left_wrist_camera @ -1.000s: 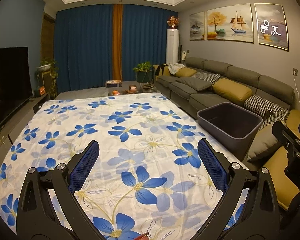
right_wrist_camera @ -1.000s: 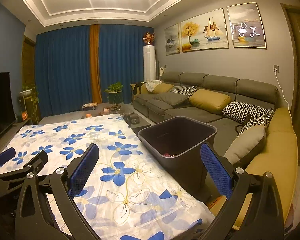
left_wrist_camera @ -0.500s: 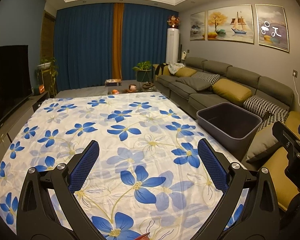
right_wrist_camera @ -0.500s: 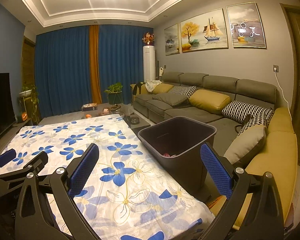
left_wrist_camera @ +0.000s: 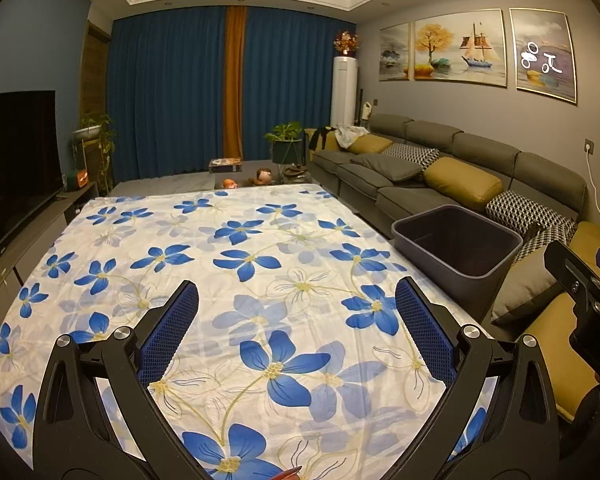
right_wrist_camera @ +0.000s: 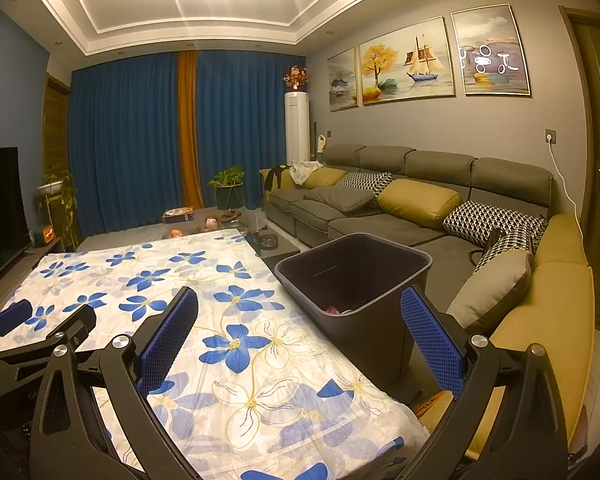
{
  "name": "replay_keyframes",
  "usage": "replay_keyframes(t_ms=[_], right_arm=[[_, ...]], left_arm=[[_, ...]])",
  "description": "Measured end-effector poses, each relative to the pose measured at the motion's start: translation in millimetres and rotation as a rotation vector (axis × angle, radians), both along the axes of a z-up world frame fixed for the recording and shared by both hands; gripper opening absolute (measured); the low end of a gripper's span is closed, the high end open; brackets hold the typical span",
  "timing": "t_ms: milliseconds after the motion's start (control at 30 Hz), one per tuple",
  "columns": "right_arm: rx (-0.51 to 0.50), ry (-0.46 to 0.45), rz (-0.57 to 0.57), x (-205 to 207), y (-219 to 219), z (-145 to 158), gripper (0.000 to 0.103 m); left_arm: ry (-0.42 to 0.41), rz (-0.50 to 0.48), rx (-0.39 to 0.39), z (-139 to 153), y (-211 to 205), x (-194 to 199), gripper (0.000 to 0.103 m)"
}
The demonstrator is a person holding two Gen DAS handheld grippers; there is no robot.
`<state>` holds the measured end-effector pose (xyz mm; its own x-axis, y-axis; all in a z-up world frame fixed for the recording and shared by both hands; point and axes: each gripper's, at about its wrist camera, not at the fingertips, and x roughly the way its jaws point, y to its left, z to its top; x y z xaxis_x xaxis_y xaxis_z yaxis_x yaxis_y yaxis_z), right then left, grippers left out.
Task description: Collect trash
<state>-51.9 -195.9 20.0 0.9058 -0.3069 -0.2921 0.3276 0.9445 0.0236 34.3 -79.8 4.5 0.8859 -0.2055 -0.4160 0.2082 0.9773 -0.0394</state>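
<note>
1. Left wrist view: a living room with blue curtains (left_wrist_camera: 168, 92) and a grey sectional sofa (left_wrist_camera: 452, 168) along the right wall. A floral tablecloth (left_wrist_camera: 204, 264) covers the table, its surface bare to the far edge. The left gripper (left_wrist_camera: 296, 332) hangs above the near part, jaws wide apart, holding nothing. A dark trash bin (left_wrist_camera: 456, 244) stands just off the table's right edge, before the sofa.
2. Right wrist view: the right gripper (right_wrist_camera: 300, 332) also spread, empty, over the cloth's right edge. The bin's rim sits near table height; pink and pale scraps (right_wrist_camera: 338, 311) lie inside. Narrow floor separates bin and sofa.
</note>
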Motion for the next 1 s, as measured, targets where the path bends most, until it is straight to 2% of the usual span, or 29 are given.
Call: replay_keyframes(t_ms=[1000], right_arm=[[0.002, -0.003, -0.005, -0.7, 0.5, 3.3, 0.098]], left_arm=[[-0.001, -0.006, 0.003, 0.4, -5.7, 0.1, 0.097]])
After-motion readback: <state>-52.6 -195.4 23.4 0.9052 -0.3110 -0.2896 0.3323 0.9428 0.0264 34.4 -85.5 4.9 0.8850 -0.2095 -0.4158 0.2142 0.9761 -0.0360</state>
